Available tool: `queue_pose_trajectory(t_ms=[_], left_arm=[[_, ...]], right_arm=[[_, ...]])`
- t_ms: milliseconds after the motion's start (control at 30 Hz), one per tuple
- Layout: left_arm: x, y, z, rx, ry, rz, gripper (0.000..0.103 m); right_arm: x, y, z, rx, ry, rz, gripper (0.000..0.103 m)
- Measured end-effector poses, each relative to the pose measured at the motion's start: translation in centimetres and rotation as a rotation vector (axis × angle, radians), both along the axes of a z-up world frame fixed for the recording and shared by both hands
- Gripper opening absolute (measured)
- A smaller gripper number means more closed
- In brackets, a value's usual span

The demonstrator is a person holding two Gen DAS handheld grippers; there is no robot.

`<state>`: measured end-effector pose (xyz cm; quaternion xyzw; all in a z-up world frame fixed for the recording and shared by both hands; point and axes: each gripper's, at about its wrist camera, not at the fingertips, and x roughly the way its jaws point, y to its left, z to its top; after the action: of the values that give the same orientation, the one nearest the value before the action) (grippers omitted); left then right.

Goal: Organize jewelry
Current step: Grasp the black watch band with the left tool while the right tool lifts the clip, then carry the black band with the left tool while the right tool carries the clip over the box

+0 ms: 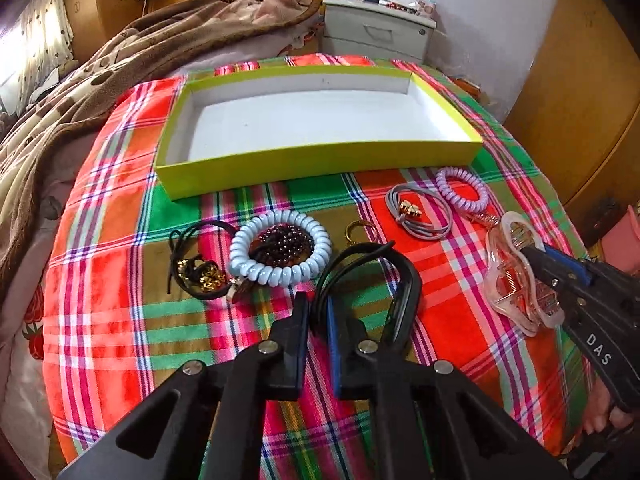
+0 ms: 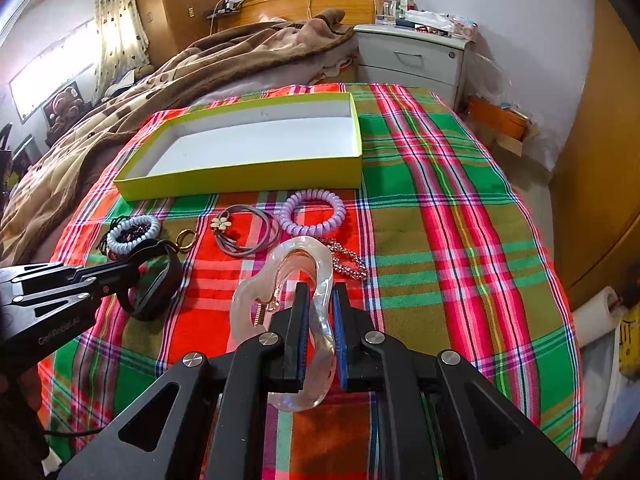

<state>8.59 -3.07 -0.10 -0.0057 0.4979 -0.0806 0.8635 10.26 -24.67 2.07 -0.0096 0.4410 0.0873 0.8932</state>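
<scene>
A shallow yellow-green box (image 1: 320, 158) (image 2: 240, 180) with a white inside lies open at the back of the plaid cloth. My left gripper (image 1: 316, 304) (image 2: 134, 270) is shut on a black hair clip (image 1: 404, 280) (image 2: 160, 292), just in front of a pale blue spiral tie (image 1: 280, 274) ringing a dark bead bracelet (image 1: 284, 242). To the right, my right gripper (image 2: 320, 296) (image 1: 532, 252) is shut on a clear claw clip (image 2: 280, 272) (image 1: 508, 280). A black cord with gold charms (image 1: 196, 272), a gold ring (image 1: 358, 226), grey ties (image 1: 416, 216) and a lilac spiral tie (image 1: 460, 192) lie loose.
A beaded chain (image 2: 348, 260) lies just beyond the clear clip. A brown blanket (image 1: 120, 60) is heaped on the bed at the left and back. A grey nightstand (image 2: 412, 60) stands behind the cloth, and a wooden wardrobe (image 2: 600, 160) lines the right side.
</scene>
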Motion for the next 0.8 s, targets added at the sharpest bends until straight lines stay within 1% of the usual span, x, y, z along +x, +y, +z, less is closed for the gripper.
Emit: queue_pose_trajectory(t_ms=[233, 433, 633, 800], left_arm=[[-1.1, 0.5, 1.4, -0.029, -0.027, 0.000, 0.009], [-1.6, 1.5, 3.6, -0.037, -0.081, 0.017, 0.009], [-0.5, 2.6, 5.2, -0.038, -0.113, 0.042, 0.010], [1.5, 3.7, 5.8, -0.048, -0.120, 0.064, 0.010]], right_arm=[[-0.4, 0.1, 1.2, 0.013, -0.034, -0.002, 0.011], [-0.3, 0.4, 2.7, 0.018, -0.068, 0.010, 0.011], [1.5, 1.2, 4.1, 0.018, -0.095, 0.025, 0.011], [4.1, 1.8, 5.0, 0.001, -0.109, 0.036, 0.012]])
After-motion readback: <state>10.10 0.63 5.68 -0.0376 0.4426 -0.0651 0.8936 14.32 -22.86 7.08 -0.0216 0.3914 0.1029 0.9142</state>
